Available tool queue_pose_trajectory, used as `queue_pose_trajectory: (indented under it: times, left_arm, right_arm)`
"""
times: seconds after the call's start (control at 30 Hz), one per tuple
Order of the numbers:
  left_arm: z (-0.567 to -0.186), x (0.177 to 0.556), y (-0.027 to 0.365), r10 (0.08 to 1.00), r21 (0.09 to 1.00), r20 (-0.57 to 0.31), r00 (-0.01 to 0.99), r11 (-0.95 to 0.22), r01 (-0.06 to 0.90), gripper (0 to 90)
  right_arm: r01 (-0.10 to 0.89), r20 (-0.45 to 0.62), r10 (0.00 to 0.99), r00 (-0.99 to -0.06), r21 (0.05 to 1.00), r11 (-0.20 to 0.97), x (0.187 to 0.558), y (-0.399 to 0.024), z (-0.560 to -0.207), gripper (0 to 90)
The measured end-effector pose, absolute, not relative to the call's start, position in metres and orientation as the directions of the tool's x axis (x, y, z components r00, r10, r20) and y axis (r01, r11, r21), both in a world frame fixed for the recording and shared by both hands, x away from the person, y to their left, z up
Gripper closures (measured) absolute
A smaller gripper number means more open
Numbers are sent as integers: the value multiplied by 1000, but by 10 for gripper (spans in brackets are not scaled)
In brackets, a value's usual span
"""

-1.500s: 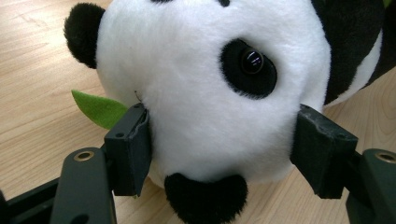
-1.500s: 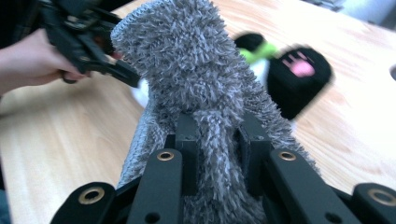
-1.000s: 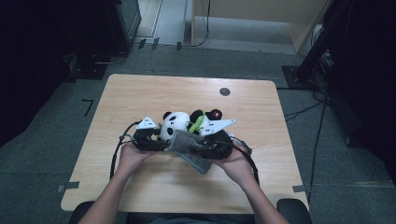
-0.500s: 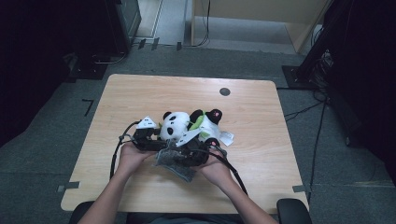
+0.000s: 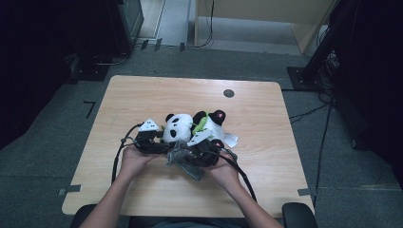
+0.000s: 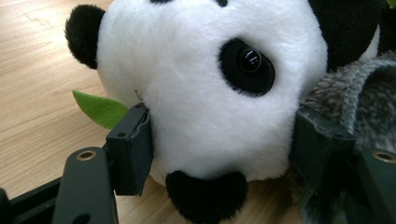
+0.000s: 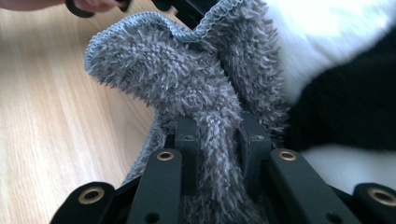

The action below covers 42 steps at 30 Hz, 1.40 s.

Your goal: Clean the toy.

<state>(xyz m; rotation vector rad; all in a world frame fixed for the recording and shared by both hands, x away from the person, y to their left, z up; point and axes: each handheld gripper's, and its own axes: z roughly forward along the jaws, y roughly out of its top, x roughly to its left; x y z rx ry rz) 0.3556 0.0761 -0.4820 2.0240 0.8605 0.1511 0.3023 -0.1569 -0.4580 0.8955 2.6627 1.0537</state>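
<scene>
A black-and-white panda plush point(image 5: 178, 127) lies on its side in the middle of the wooden table point(image 5: 142, 95). My left gripper point(image 5: 159, 142) is shut on the panda's head point(image 6: 210, 88), one pad on each side of it. A green felt leaf point(image 6: 100, 108) sticks out beside the left pad. My right gripper point(image 5: 192, 153) is shut on a fold of a shaggy grey cloth point(image 7: 196, 88), which rests against the panda's black-and-white body point(image 7: 345, 93) and drapes onto the table point(image 5: 187, 166).
A white tag point(image 5: 230, 139) lies to the right of the plush. A dark round grommet point(image 5: 228, 93) sits in the tabletop at the back. Bare wood point(image 7: 56, 116) stretches around the hands. Dark equipment stands on the floor beyond the table.
My right gripper has come down and to the left with the grey cloth, drawing in against the panda. The left gripper has stayed put on the head.
</scene>
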Motion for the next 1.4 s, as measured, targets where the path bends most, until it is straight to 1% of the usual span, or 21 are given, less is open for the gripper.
queue_pose_trajectory:
  times: [0.13, 0.3, 0.5, 0.77, 0.87, 1.0, 1.17, 1.4]
  left_arm:
    - [-483, 356, 76, 625, 784, -219, 750, -345, 516, 296]
    - [-482, 357, 77, 629, 778, -234, 741, -335, 531, 296]
    - [-482, 357, 76, 631, 777, -234, 739, -335, 533, 296]
    - [-483, 357, 76, 632, 778, -238, 738, -330, 534, 295]
    - [-483, 357, 76, 631, 780, -238, 738, -328, 533, 294]
    - [-483, 357, 77, 630, 781, -236, 739, -329, 531, 293]
    - [-484, 358, 76, 634, 784, -238, 736, -322, 530, 292]
    - [-483, 356, 74, 639, 785, -228, 734, -325, 527, 293]
  right_arm:
    - [483, 86, 593, -801, 678, 554, 295, -171, -459, 749]
    - [457, 52, 602, -797, 703, 544, 286, -185, -459, 747]
    - [491, 65, 646, -761, 708, 507, 279, -204, -458, 749]
    - [544, 99, 702, -705, 712, 445, 273, -240, -457, 752]
    - [552, 112, 708, -697, 715, 430, 272, -248, -457, 751]
    - [537, 111, 694, -711, 723, 435, 270, -246, -456, 751]
    - [530, 148, 662, -735, 735, 424, 266, -237, -453, 754]
    - [476, 138, 590, -795, 746, 466, 264, -205, -446, 754]
